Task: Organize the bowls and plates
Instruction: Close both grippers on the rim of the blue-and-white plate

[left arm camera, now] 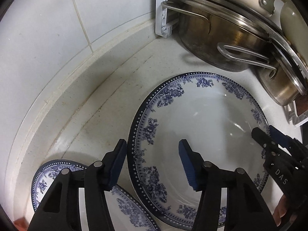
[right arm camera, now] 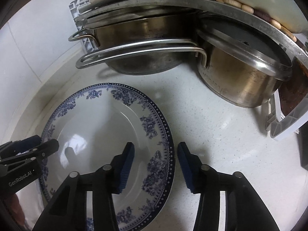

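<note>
Left claw (left arm camera: 153, 163): open wide, holding nothing; its two blue pads stand on both sides of the left rim of the large plate, one pad over the tabletop and one over the inside of the plate. In the right wrist view the left claw (right arm camera: 43, 144) shows at the left edge, over the same rim.
Right claw (right arm camera: 156, 166): open wide, holding nothing; one pad is over the inside of the large plate, the other over the bare tabletop, with the right rim between them. In the left wrist view the right claw (left arm camera: 263, 134) reaches in from the right side.
Large plate (left arm camera: 202, 134): white with blue flowers and a dotted dark blue border; it lies flat on the tabletop between the two claws.
Small plate (left arm camera: 123, 206): same blue pattern, at the lower left, partly hidden behind the left claw; I cannot tell if it touches the large plate.
Tabletop (right arm camera: 221, 134): white with small specks, with a tiled wall behind it.
Pots (right arm camera: 146, 44): two steel pots with wire handles, just behind the large plate, under a white rack (left arm camera: 161, 9).
Rack top: it carries a flat metal tray and pale dishes.
</note>
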Tool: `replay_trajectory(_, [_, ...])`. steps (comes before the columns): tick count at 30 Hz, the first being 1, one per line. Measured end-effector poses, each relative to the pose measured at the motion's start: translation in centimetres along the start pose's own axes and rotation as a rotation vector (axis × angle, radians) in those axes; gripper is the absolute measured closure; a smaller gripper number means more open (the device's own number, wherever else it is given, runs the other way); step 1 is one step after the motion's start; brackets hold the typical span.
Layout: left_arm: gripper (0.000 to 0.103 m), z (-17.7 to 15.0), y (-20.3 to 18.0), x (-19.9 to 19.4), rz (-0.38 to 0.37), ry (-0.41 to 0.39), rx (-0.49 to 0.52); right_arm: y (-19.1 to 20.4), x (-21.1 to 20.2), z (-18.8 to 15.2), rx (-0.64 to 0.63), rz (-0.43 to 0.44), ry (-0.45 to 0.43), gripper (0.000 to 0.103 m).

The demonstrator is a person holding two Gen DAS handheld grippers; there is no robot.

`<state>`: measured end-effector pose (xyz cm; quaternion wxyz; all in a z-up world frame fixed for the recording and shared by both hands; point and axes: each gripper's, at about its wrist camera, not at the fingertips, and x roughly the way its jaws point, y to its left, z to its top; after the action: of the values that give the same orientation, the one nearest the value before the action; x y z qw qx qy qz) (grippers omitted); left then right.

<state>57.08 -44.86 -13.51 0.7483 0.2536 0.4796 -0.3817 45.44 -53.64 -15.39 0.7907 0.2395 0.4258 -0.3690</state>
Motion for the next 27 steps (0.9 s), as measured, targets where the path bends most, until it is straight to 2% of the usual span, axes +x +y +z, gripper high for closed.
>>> replay_trajectory(5, [0.057,0.01,0.15,0.46,0.004,0.006,-0.002,-0.16,0.04,0.08,-0.010,-0.012,0.001,0.067])
replay_trajectory(8, [0.061,-0.09,0.35,0.71,0.006,0.006,-0.015,-0.05,0.15,0.24,-0.017,-0.014,0.005,0.067])
replay_trajectory(22, [0.067,-0.59,0.60,0.58,0.023,-0.016,-0.057,-0.14,0.69,0.68,-0.038,-0.003,-0.004,0.065])
replay_trajectory(27, [0.068,-0.89,0.31,0.30,0.037,-0.018,-0.065,-0.56,0.48,0.57,-0.019,0.010,-0.018,0.068])
